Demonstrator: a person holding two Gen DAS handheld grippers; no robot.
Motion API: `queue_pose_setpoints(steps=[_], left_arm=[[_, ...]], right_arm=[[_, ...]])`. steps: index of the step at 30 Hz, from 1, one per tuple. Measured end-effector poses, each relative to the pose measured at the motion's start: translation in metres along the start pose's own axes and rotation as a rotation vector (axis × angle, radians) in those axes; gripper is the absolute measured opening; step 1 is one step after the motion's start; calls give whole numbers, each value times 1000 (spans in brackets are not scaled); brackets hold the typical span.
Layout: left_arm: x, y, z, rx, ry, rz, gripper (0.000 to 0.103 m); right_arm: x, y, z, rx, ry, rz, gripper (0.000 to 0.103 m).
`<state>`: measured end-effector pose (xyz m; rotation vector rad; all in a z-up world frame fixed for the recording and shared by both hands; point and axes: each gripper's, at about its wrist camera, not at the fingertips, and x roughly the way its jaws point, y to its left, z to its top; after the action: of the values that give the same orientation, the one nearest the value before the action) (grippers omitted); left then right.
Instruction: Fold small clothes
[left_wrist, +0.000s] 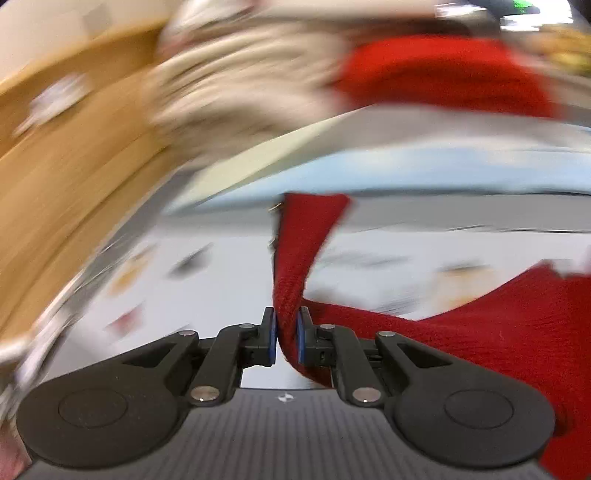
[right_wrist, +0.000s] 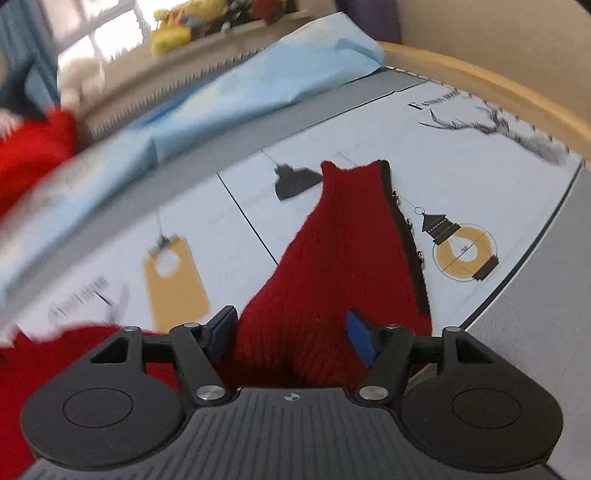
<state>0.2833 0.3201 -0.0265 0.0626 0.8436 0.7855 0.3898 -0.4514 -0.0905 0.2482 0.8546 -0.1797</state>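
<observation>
Your left gripper (left_wrist: 286, 338) is clamped on the red knit garment (left_wrist: 295, 258). Only your right gripper (right_wrist: 291, 334) view shows jaws apart, the garment's buttoned edge (right_wrist: 408, 229) and the bare printed sheet (right_wrist: 229, 229) beside it.

We look from just behind each gripper, forward and downward along its fingers. Our left wrist view sits close over the printed sheet (left_wrist: 229, 266), blurred, with the red knit garment (left_wrist: 295, 266) right before the lens. Our right wrist view faces along the same garment (right_wrist: 343, 258) and sheet (right_wrist: 236, 236). Both views share the pale blue cloth (left_wrist: 406, 170) (right_wrist: 258, 81) beyond.
</observation>
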Motion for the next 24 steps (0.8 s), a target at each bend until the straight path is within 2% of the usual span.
queue_pose_setpoints(steps=[1,2,3,4,5,6,7,8,9,10,11,12,14,15,17,18,20,21,23,24], left_arm=[[17,22,-7,-77,79,54,17],[29,41,-16,-168,152,77,17],[34,55,-30,-271,192,44,17],[34,59,-40,-337,214,-21,18],[34,55,-44,-371,259,-78,18],[32,48,-43,-395,285,-140,19],[26,37,-40,-407,267,-215,27],[17,26,-38,-388,235,-263,33],[9,9,-35,-335,210,-300,45],[1,-10,-32,-268,193,-337,49],[-7,-27,-31,-209,181,-368,49],[-14,-41,-30,-168,175,-388,49],[-20,-61,-33,-142,179,-426,49],[-20,-68,-35,-143,189,-440,49],[-22,-76,-40,-140,206,-450,49],[-24,-80,-42,-138,208,-452,49],[-29,-83,-47,-117,203,-454,49],[-33,-86,-50,-97,198,-453,49],[-39,-87,-53,-70,188,-456,49],[-37,-87,-51,-59,186,-460,49]], right_arm=[[1,1,-2,-15,-18,-26,56],[-1,1,-3,-16,-42,-45,40],[-5,-1,-5,-4,-68,-50,31],[-11,-5,-5,26,-106,-46,20],[-20,-12,-7,80,-172,-55,8],[-34,-23,-14,156,-273,-104,0],[-42,-32,-21,206,-326,-205,0],[-44,-44,-30,271,-337,-317,0],[-42,-58,-41,354,-304,-373,0],[-35,-76,-52,447,-220,-362,1],[-28,-91,-60,523,-156,-294,0],[-33,-100,-65,576,-182,-237,4],[-45,-101,-54,563,-236,-169,7],[-51,-100,-47,556,-282,-90,12],[-54,-91,-31,503,-304,17,48],[-50,-84,-21,458,-285,65,53],[-41,-72,-8,394,-238,120,55],[-35,-65,-4,363,-208,130,57],[-17,-51,5,298,-143,135,69],[-8,-42,9,264,-110,115,69]])
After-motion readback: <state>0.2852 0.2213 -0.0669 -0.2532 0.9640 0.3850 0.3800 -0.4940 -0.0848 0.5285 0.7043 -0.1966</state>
